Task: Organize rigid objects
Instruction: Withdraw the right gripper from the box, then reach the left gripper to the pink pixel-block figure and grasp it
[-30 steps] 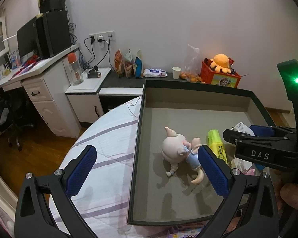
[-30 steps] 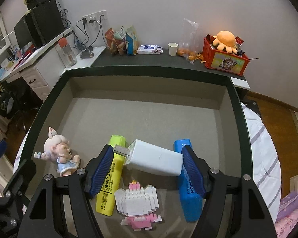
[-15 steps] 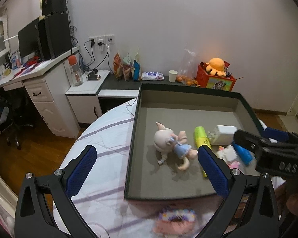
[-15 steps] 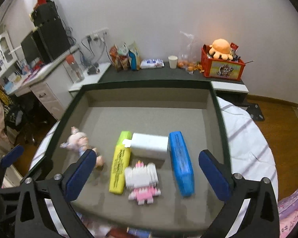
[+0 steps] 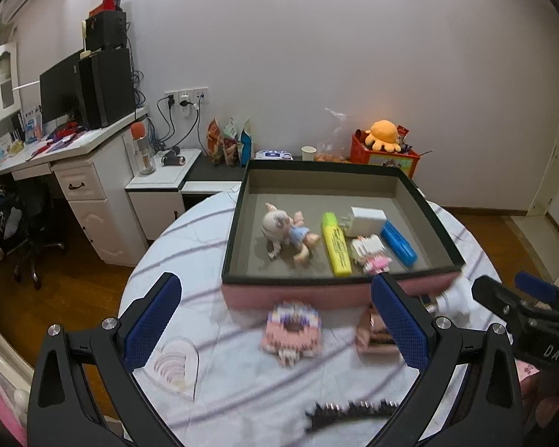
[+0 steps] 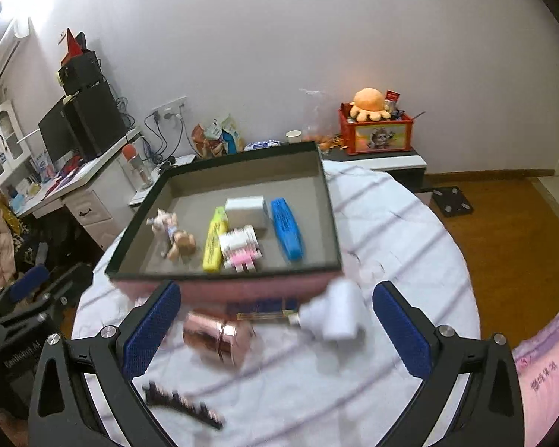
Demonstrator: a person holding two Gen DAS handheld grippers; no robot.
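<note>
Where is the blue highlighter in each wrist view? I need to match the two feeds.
Left wrist view: blue highlighter lies right of centre, rightmost item in the box.
Right wrist view: blue highlighter lies near the centre, again rightmost in the box.
Shared landmark: the white charger block just left of its far end.

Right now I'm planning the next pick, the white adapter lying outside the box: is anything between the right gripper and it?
Nothing visible. The white adapter lies on the tablecloth ahead of the open right gripper, with bare cloth between. The rose-gold cylinder lies beside it, towards the left finger.
</note>
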